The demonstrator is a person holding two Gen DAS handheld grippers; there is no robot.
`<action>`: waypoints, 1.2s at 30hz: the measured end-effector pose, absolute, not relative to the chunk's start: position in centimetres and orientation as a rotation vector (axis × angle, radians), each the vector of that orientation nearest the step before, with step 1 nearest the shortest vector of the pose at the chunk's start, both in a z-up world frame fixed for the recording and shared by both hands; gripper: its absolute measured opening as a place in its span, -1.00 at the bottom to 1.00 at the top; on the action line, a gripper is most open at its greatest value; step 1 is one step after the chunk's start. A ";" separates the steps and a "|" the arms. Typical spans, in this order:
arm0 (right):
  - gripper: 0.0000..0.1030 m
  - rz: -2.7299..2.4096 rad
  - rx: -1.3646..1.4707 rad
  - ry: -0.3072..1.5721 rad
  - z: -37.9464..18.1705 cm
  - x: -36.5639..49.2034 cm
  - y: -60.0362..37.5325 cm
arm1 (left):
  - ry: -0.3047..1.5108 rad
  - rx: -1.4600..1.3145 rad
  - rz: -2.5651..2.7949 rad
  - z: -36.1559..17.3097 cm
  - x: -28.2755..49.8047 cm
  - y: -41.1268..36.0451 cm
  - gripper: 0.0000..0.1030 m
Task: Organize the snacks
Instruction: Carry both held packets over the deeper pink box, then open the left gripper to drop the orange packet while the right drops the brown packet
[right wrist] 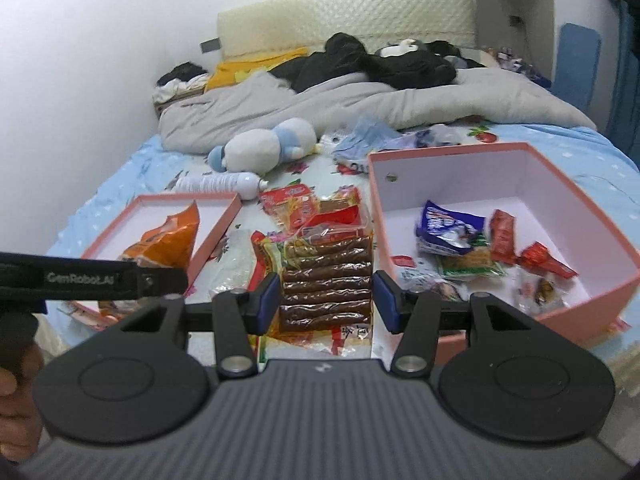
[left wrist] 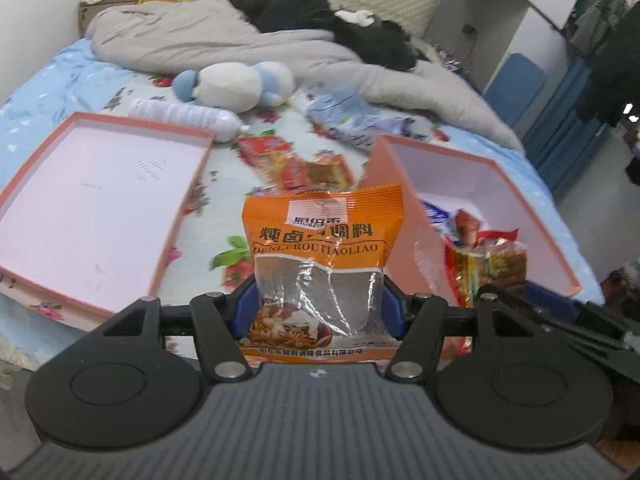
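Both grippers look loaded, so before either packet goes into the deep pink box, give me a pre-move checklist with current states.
1. Left gripper shut on orange seasoning packet: ok.
2. Right gripper shut on brown-strip snack pack: cannot tell; jaws flank it, contact unclear.
3. Deep pink box open, with free floor: ok.
4. Loose red packets remaining on the bed: not ok, unsorted.
5. Shallow pink lid clear of the box: ok.

A home bedroom: bed [right wrist: 132, 168], rumpled grey duvet [right wrist: 360, 108], padded headboard [right wrist: 344, 12], plush toy [right wrist: 264, 146].
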State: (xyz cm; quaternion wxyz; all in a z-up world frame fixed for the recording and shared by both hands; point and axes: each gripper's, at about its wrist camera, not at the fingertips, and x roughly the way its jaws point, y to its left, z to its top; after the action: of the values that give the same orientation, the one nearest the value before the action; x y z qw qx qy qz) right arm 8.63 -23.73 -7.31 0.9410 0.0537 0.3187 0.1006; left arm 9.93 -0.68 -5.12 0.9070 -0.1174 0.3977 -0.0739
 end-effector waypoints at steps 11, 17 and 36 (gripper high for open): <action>0.04 0.095 0.145 0.631 -6.0 6.0 -28.8 | 0.791 -0.220 -0.285 -2.9 10.3 -7.1 0.29; 0.04 0.034 0.167 0.640 -6.3 6.4 -31.9 | 0.817 -0.212 -0.357 -3.2 12.4 -10.9 0.29; 0.04 -0.079 0.227 0.718 -10.7 18.1 -40.5 | 0.961 -0.124 -0.452 -7.8 26.8 -21.4 0.29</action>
State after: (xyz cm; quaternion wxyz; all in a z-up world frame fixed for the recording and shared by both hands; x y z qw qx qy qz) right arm 18.07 -40.51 -10.68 0.9291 0.1110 0.3506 -0.0387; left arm 26.79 -21.44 -7.84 0.8605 -0.0589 0.4578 -0.2155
